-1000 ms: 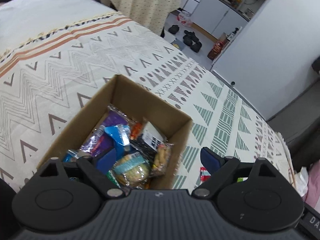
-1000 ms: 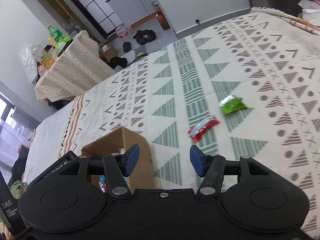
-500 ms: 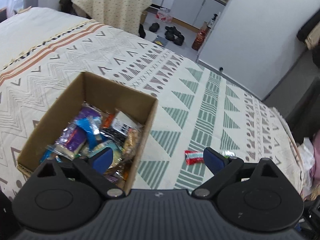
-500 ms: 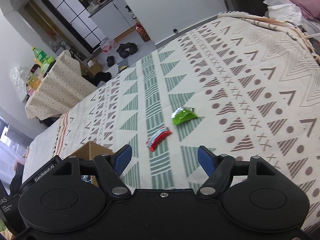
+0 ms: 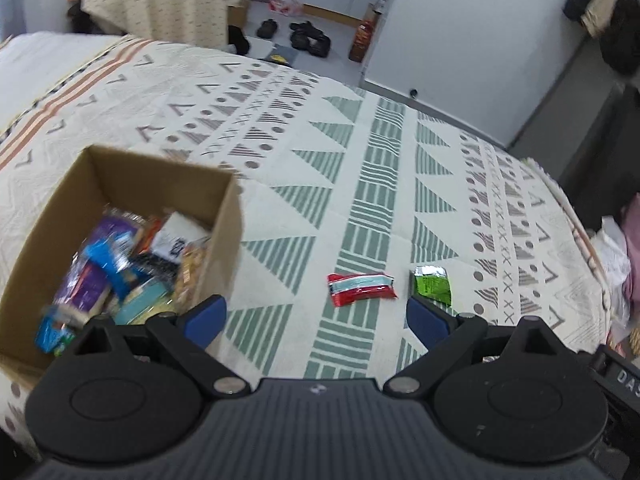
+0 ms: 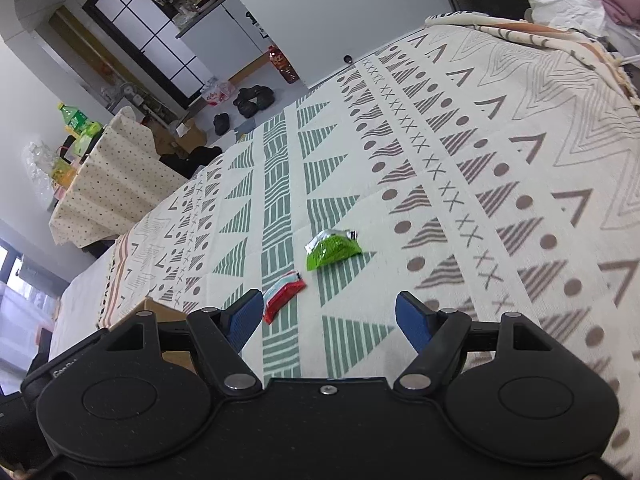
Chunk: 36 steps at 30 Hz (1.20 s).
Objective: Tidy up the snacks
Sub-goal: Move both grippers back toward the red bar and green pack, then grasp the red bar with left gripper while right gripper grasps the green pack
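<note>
A brown cardboard box (image 5: pixel 228 216) stands on the patterned bedspread at the left, holding several snack packets (image 5: pixel 120 264). A red snack packet (image 5: pixel 361 288) and a green snack packet (image 5: pixel 433 285) lie flat on the bedspread to its right. My left gripper (image 5: pixel 316 316) is open and empty, hovering just in front of the red packet. In the right wrist view the red packet (image 6: pixel 283 295) lies by the left fingertip and the green packet (image 6: pixel 332 249) a little beyond. My right gripper (image 6: pixel 330 316) is open and empty. A corner of the box (image 6: pixel 152 312) shows at the left.
The bedspread (image 5: pixel 360 184) ends at a floor with shoes (image 5: pixel 310 38) and a red bottle (image 5: pixel 360 38). A cloth-covered table (image 6: pixel 116 184) with bottles stands beyond the bed. Crumpled white cloth and pink fabric (image 5: pixel 624 256) lie at the bed's right edge.
My left gripper has swung right, away from over the box toward the two loose packets. My right gripper has moved closer to the red and green packets. Both stay open.
</note>
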{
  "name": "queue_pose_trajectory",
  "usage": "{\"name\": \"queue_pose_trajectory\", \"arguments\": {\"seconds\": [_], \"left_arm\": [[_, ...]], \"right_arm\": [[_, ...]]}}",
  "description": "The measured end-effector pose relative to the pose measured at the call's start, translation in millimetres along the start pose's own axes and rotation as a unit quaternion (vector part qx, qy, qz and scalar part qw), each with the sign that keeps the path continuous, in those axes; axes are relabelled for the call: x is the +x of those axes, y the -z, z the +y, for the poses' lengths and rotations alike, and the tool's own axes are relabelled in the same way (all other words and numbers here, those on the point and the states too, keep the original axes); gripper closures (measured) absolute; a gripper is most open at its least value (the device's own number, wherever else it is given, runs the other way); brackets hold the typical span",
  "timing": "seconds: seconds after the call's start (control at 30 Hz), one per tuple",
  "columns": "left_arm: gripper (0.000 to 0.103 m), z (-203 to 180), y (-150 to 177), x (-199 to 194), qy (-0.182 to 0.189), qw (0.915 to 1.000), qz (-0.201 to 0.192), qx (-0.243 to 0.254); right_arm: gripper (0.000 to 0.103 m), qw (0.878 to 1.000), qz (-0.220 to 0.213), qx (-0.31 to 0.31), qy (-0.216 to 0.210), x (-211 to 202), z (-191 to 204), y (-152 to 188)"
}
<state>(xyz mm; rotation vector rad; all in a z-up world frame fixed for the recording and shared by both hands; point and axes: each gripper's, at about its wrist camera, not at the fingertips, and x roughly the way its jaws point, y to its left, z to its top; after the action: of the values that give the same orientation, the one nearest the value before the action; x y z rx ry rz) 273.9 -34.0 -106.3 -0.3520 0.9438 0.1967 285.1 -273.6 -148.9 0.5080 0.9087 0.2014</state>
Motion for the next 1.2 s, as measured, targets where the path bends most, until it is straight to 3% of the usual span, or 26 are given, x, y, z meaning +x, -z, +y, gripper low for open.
{"name": "queue_pose_trajectory", "arguments": {"seconds": [0.53,0.77,1.0,1.13,1.2], "left_arm": [[0.009,-29.1,-23.2,79.1,-0.008,0.9985,0.047,-0.028],[0.016,-38.9,-20.0,111.7,0.002,0.9977,0.056,-0.036],[0.017,-39.0,-12.1,136.2,-0.006,0.9971,0.067,-0.035],[0.022,-38.1,-9.0,144.6,-0.010,0.9966,0.073,-0.036],[0.037,-40.2,-9.3,144.5,-0.010,0.9966,0.075,-0.035]], "right_arm": [[0.031,0.999,0.023,-0.022,-0.030,66.4,-26.6,-21.7],[0.031,0.999,0.025,-0.025,-0.040,92.1,-35.6,-22.6],[0.031,0.997,0.026,-0.046,-0.050,106.2,-28.8,-19.0],[0.032,0.997,0.024,-0.052,-0.048,114.5,-28.9,-18.7],[0.033,0.997,0.020,-0.059,-0.049,117.7,-26.8,-17.3]]}}
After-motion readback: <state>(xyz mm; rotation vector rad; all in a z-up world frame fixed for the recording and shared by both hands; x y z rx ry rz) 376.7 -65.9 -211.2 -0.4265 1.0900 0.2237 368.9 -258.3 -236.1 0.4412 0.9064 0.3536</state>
